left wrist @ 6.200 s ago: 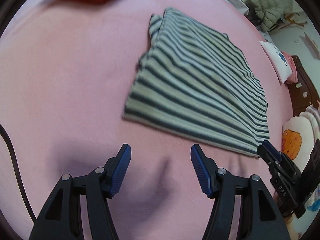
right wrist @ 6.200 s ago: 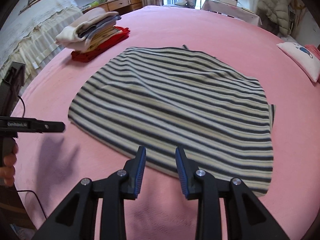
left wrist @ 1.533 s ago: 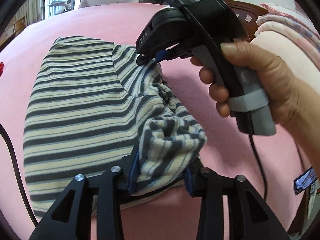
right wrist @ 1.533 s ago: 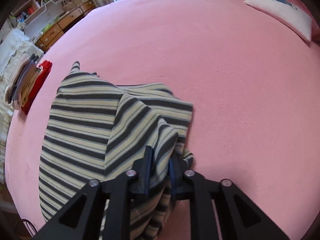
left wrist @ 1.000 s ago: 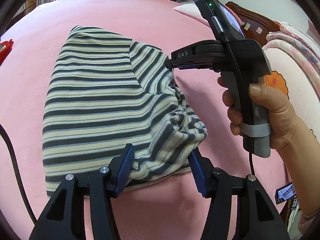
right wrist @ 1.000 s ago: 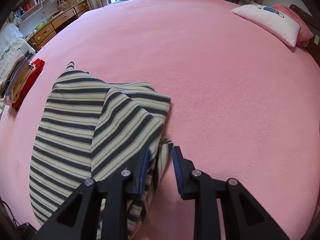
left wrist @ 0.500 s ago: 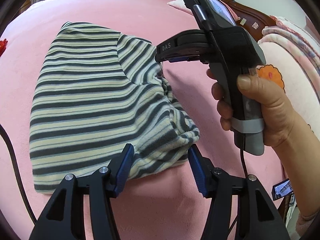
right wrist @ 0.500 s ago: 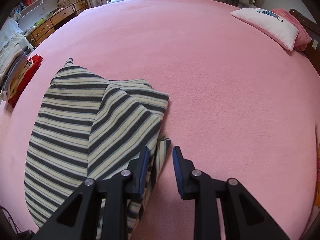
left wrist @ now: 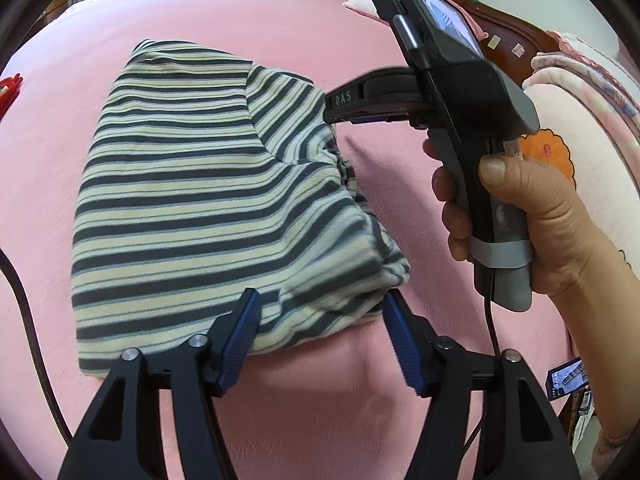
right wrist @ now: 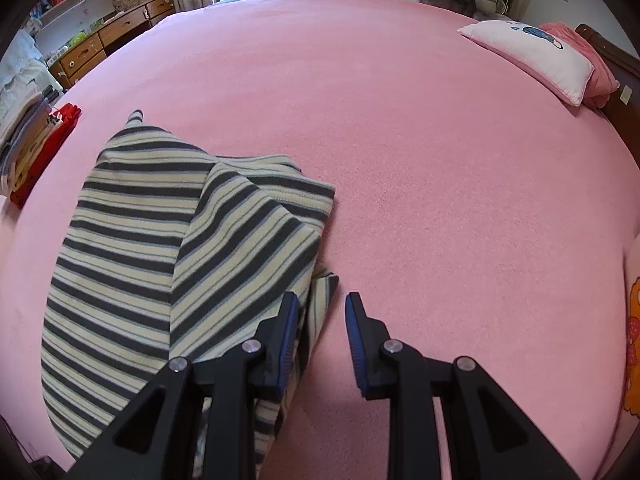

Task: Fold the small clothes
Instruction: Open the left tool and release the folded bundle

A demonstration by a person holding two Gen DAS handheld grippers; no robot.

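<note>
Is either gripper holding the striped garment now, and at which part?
Neither. The left gripper is opening around the striped garment's bunched folded corner; the right gripper stands open beside its edge.

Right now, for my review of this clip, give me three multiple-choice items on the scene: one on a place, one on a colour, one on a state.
1. Where does the striped garment lie?
A. on the pink bed
B. on a wooden desk
C. on the floor

2. What colour are the pads of the right gripper?
A. red
B. blue
C. white

3. How is the garment lying?
A. spread fully flat
B. rolled into a ball
C. folded over itself

Key: 1 A, pink bedding surrounds it on all sides; 2 B, both pads show blue in the right wrist view; 3 C, an upper layer with slanted stripes overlaps the layer beneath.
</note>
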